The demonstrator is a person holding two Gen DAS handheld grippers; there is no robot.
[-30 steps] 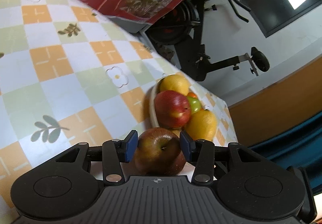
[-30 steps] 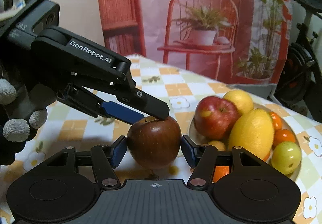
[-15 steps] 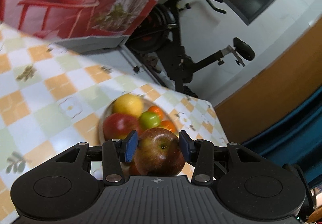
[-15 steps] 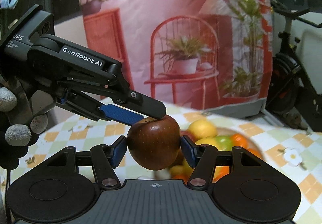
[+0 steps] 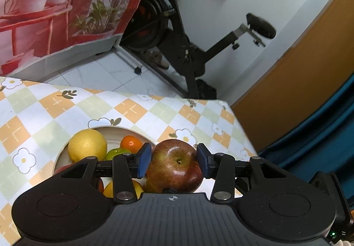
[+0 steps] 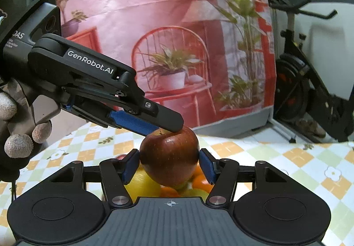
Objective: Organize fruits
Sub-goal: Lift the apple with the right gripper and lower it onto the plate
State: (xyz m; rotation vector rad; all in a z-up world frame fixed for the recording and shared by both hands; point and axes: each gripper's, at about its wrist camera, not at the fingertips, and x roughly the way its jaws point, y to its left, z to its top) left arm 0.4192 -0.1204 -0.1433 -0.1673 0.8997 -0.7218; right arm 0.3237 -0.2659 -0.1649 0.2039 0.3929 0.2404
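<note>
Right wrist view is showing the dark red apple clamped between the right gripper pads, and the left gripper is coming in from the upper left with its fingers across the apple's top. Both tools are gripping the same fruit, then! Left wrist view is confirming it: the left gripper has a blue pad pressing on each side of the apple, stem dimple facing the camera.

The apple is hanging in the air above the bowl, which is sitting on the checked tablecloth near the table's far corner. The bowl is already holding a lemon, a tangerine, a green fruit and more, mostly hidden under the tool.

So the step in hand looks like the carry, with the apple arriving over the pile. Next is calling for a gentle descent onto a stable hollow among the fruits, then both pairs of jaws easing apart together. Round fruit on round fruit, so it could be rolling off toward the rim.
</note>
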